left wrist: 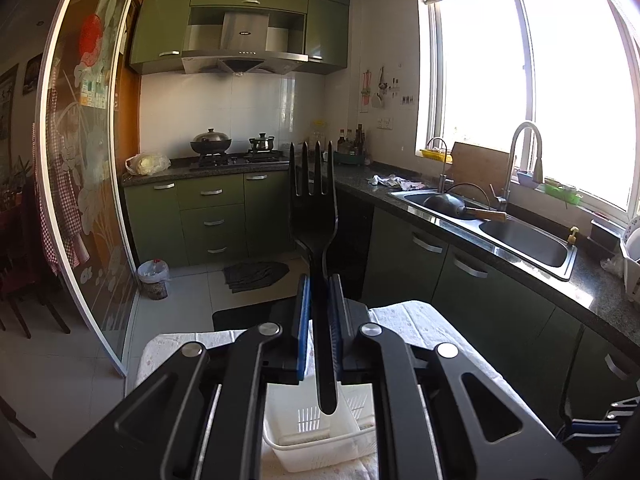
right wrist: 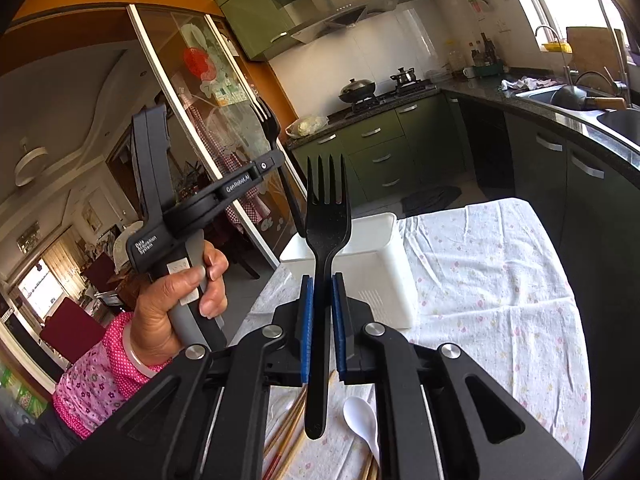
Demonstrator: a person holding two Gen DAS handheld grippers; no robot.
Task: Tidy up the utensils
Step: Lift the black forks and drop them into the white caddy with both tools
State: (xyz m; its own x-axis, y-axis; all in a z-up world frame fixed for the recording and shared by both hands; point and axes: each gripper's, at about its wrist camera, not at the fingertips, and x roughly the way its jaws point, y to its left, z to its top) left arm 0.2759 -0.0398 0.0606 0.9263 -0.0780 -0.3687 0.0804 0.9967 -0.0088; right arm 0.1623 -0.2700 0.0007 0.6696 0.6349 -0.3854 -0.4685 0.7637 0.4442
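My left tool (left wrist: 320, 312) pinches a black fork (left wrist: 314, 200) and my right tool (right wrist: 320, 312) pinches a second black fork (right wrist: 326, 224), both raised above the table (right wrist: 500, 280). Below, the white basket (right wrist: 384, 276) shows nothing inside; chopsticks (right wrist: 288, 432) and a white spoon (right wrist: 362, 420) lie beside it on the cloth.

Each claw has a fork: left fork (left wrist: 316, 216), right fork (right wrist: 326, 236). Tray (right wrist: 384, 252) sits on the table (right wrist: 500, 280), with the spoon (right wrist: 362, 416) and chopsticks (right wrist: 290, 424) nearer the camera.
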